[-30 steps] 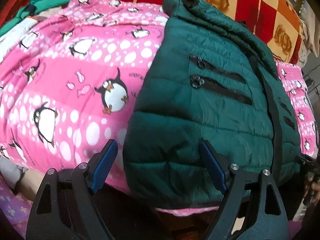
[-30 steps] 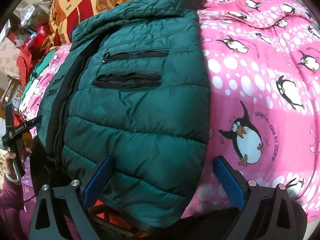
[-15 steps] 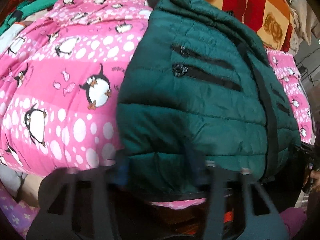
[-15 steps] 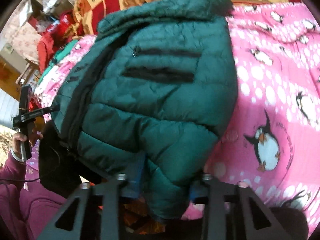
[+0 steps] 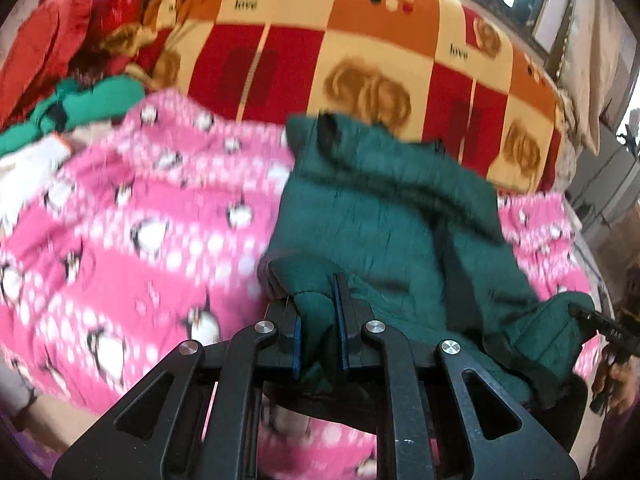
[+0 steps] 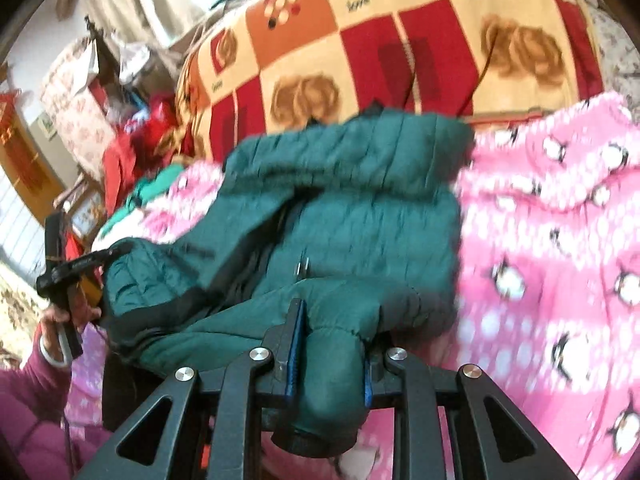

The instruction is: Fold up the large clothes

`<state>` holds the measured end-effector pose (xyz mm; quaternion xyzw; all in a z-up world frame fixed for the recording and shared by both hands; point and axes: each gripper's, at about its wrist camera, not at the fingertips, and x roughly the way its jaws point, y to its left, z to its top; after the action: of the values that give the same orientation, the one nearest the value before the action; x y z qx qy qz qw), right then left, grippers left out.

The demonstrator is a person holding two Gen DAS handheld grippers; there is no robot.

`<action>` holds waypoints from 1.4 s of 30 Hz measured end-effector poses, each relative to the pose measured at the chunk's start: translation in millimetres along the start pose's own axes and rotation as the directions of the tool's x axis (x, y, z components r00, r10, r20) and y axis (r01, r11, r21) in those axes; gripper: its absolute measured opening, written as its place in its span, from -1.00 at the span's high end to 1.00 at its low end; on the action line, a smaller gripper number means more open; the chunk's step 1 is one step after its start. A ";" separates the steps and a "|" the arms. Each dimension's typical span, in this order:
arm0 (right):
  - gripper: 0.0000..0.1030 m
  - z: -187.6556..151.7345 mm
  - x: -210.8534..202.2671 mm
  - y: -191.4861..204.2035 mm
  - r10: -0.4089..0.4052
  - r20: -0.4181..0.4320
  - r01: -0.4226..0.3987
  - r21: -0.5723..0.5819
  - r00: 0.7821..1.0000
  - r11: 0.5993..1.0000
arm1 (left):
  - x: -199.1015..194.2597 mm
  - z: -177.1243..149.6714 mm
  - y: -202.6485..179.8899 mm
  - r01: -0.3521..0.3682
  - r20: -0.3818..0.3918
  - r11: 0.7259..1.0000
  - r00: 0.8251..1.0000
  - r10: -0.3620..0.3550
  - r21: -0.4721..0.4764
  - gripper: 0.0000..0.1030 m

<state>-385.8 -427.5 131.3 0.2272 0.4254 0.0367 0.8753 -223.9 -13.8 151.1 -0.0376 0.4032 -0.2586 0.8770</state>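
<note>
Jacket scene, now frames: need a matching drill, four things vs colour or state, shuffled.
Things:
1. jacket
2. blanket
3. left gripper
4. quilt

Colour or state:
A. pink with penguins
B. red, orange and cream checks with roses
C. dark green, quilted
D. shut on the jacket's hem

Pairs: 1-C, 2-A, 3-D, 4-B. The right gripper is shut on the jacket too.

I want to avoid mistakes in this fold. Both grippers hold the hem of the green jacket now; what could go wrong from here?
1. The left gripper pinches only a small bunch of the green jacket; the puffy fabric may slip out.
2. The right gripper holds a thicker roll, so the fold may land uneven.
3. The jacket could drag the pink penguin blanket along.
</note>
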 end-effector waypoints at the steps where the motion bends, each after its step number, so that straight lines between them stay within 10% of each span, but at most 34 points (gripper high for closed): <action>1: 0.58 7.7 -0.6 -1.4 -0.007 0.018 0.007 -0.003 1.000 1.000 | 1.6 7.9 -1.0 0.000 0.015 1.000 1.000 0.000 -0.004 0.76; 18: 0.59 158.7 67.6 -46.1 -0.188 0.171 0.184 0.040 0.967 0.982 | 99.8 154.4 -36.3 -0.150 0.185 0.988 0.971 0.153 -0.033 0.76; 35: 0.59 194.9 181.8 -128.3 -0.199 0.010 0.193 0.196 0.980 0.961 | 239.7 176.3 -37.6 -0.338 0.085 0.941 0.938 0.336 0.007 0.75; 42: -0.23 196.5 174.8 -147.6 0.001 0.039 -0.012 0.290 0.999 0.957 | 244.8 174.4 -32.2 -0.314 0.075 0.949 0.946 0.314 -0.014 0.75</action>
<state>-144.2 -586.5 45.8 0.3552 0.4083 -0.0277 0.8404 21.7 -185.0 108.9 0.0166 0.3704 -0.1138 0.9217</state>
